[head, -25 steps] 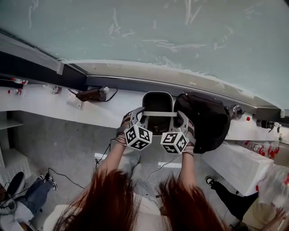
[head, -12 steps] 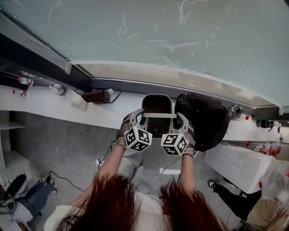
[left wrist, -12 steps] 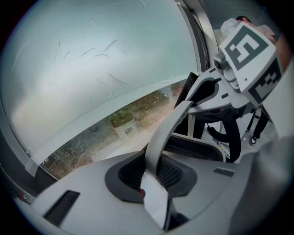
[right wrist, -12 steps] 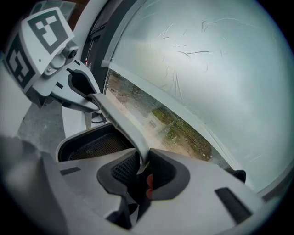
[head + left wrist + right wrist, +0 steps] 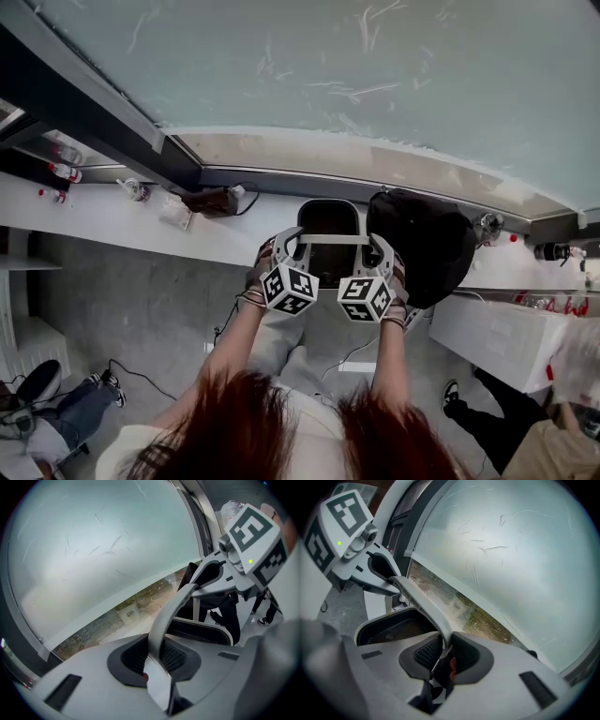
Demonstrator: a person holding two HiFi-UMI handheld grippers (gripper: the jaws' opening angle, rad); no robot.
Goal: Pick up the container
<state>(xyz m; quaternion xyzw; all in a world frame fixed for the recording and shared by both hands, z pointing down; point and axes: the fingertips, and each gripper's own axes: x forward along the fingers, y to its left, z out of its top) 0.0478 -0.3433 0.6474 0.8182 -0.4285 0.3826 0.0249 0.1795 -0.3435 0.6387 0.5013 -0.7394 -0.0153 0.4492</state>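
grey jaws of the left gripper (image 5: 157, 660) are closing tight on one end of the pale handle (image 5: 174, 604); the right gripper (image 5: 443, 657) is clamping the other end. only the head view is showing the whole dark container (image 5: 328, 204) under this handle, by the white ledge (image 5: 112, 220), a black bag (image 5: 422, 244) just beside it on its right, a frosted window (image 5: 375, 75) behind.

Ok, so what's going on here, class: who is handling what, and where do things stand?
A person holds a gripper in each hand. The left gripper and the right gripper are both clamped on the grey handle of a dark container, one near each end. A black bag is just right of it, by a white ledge. Whether the container is off its support cannot be told.
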